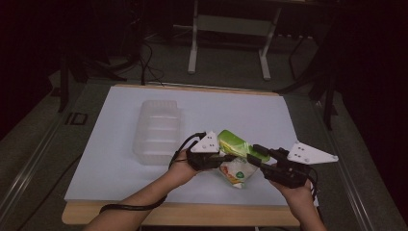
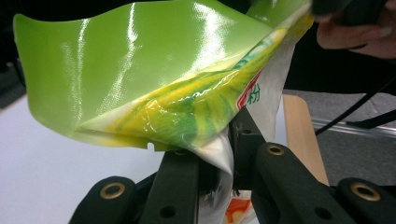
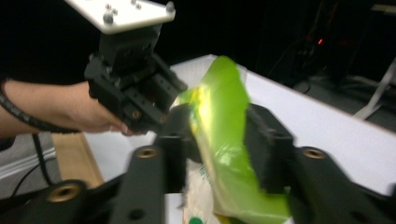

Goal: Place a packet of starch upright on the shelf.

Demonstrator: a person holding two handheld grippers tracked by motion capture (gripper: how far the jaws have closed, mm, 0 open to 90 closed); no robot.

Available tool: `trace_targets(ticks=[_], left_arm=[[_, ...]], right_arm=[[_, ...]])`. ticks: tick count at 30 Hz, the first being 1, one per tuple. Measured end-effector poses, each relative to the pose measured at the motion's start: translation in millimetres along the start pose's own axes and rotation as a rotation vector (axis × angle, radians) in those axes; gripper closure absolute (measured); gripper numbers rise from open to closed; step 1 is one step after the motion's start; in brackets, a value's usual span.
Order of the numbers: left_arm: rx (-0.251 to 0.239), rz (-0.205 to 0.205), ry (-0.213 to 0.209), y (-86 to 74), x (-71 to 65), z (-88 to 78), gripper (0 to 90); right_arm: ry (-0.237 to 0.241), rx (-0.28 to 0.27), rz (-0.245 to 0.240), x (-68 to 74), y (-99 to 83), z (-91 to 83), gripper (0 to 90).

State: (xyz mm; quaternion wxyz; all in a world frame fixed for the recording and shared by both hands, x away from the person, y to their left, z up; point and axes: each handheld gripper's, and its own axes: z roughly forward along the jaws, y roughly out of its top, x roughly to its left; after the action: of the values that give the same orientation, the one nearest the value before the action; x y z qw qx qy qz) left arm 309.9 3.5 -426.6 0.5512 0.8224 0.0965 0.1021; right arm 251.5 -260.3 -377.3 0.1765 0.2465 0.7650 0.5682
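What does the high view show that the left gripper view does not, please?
High view alone: the clear plastic tray on the white sheet, apart from the bag, and both forearms coming in from below. Left gripper view alone: the left gripper close up, jaws shut on the bag's white edge, and red print on the bag. Shared: the green bag, held up between the two grippers, and the table's wooden edge.

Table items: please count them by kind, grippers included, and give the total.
Green and white snack bag: 1
Clear plastic container: 1
Grippers: 2, left gripper and right gripper
White sheet covering the table: 1
Total: 5
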Motion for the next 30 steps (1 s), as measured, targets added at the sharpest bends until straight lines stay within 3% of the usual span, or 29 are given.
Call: trace_targets(ticks=[1, 3, 7, 8, 18, 30], left_arm=[[-0.003, 0.0, 0.011, 2.1, 0.7, -1.4, 83.2], [-0.011, -0.005, 0.031, 6.0, 3.1, -5.3, 83.2], [-0.034, -0.025, 0.082, 14.9, 11.6, -17.4, 83.2], [-0.037, -0.028, 0.093, 17.1, 14.5, -20.9, 83.2], [-0.082, -0.059, 0.25, 33.8, 41.2, -61.0, 83.1], [-0.102, -0.086, 0.417, 27.7, 64.5, -96.2, 83.1]], right_arm=[[-0.026, -0.028, -0.021, 0.9, 6.2, -6.8, 44.9], [-0.029, -0.039, -0.033, 0.8, 8.4, -9.9, 41.9], [-0.066, -0.099, -0.035, -0.3, 11.9, -21.4, 26.3], [-0.067, -0.101, -0.043, -1.5, 11.4, -25.5, 17.5], [-0.076, -0.123, 0.011, -7.5, -2.8, -33.1, 13.2], [-0.099, -0.106, 0.06, -11.7, -23.9, -39.8, 13.7]])
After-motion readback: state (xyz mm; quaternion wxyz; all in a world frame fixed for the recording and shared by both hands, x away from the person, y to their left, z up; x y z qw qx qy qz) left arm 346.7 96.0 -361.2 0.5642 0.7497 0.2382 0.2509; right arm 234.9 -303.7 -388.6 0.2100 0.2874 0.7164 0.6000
